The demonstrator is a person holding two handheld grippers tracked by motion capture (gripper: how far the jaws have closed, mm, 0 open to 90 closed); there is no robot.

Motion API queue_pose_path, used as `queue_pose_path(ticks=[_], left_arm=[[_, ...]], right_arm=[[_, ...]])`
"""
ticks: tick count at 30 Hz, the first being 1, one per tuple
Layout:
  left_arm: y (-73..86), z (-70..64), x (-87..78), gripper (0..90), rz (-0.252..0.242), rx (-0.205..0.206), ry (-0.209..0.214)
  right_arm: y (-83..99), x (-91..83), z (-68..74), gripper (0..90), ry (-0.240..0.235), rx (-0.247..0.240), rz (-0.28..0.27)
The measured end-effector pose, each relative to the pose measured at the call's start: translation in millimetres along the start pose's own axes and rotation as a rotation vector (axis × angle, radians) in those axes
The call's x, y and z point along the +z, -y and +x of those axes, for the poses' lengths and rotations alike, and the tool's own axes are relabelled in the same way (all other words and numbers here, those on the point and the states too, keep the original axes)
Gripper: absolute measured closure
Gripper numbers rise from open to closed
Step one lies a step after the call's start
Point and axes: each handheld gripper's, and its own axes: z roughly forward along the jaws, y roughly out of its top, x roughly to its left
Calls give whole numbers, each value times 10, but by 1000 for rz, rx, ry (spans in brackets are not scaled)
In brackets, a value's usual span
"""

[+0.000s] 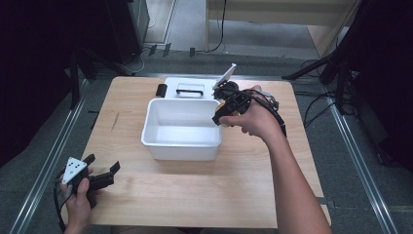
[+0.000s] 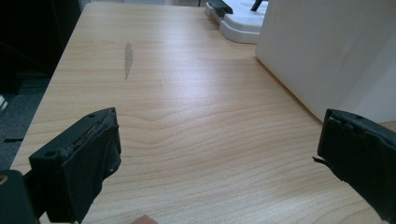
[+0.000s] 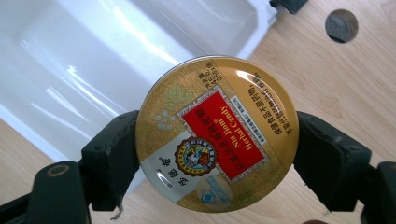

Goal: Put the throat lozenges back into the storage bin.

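Note:
A round gold candy tin [image 3: 217,134] with a red label sits between the jaws of my right gripper [image 3: 217,144], which is shut on its rim. In the high view that gripper [image 1: 225,113] hovers over the right rim of the white plastic box [image 1: 181,141], with the tin [image 1: 222,106] barely visible. Below the tin lie the box's white inside [image 3: 93,51] and the wooden table. My left gripper [image 1: 100,168] rests near the table's front left corner, jaws wide open and holding nothing. Its own view has the open left gripper [image 2: 219,158] facing the box's side wall [image 2: 322,51].
The box's white lid [image 1: 190,88] with a black handle lies flat behind the box, a black clip [image 1: 161,90] at its left. The wooden table [image 1: 146,195] has bare room in front and to the left. A round hole [image 3: 342,25] shows in the tabletop.

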Motion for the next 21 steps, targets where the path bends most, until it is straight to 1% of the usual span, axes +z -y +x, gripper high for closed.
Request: queue_pose_path(ticks=[3, 6, 9, 10, 13, 18, 21], left_arm=[[-1, 2, 2, 0, 0, -4, 1], [-2, 7, 4, 0, 2, -8, 4], [-3, 8, 4, 0, 5, -10, 3], [-3, 9, 4, 0, 5, -11, 4], [-3, 10, 4, 0, 6, -11, 5], [-3, 11, 6, 0, 5, -11, 4], [-3, 12, 6, 0, 5, -12, 5]], right_arm=[[-48, 27, 65, 204, -6, -34, -9], [-82, 45, 132, 204, -28, -57, -17], [-104, 67, 184, 204, -48, -95, -35], [-109, 76, 198, 204, -51, -114, -40], [-124, 111, 236, 203, -59, -152, -43], [-138, 173, 293, 203, -67, -190, -27], [-144, 213, 327, 203, -69, -236, -31]])
